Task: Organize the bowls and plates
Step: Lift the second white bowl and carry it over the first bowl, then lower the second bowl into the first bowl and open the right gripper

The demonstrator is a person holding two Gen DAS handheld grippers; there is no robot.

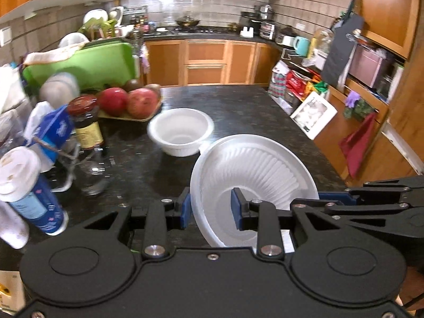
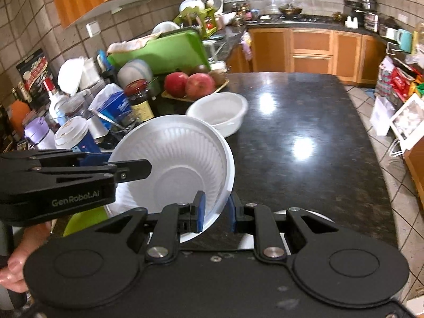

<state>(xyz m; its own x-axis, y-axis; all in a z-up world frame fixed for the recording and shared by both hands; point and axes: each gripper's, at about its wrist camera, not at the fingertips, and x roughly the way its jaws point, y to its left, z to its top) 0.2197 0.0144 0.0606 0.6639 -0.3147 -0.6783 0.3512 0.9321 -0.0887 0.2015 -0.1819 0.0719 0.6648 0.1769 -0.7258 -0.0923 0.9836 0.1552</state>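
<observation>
Both your left gripper [image 1: 211, 206] and right gripper [image 2: 214, 212] pinch the ribbed bowl's [image 2: 185, 159] rim, tilted above the counter [image 2: 304, 137]. Uneven pull could crack or drop it near the smaller bowl [image 2: 220, 111].

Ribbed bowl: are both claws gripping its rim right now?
Touching. In the right wrist view, the right claw pinches the ribbed bowl rim; in the left wrist view, the left claw clamps its rim too.

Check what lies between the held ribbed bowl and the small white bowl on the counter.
Only bare black countertop between the ribbed bowl and the small bowl; clearest in the right wrist view.
</observation>
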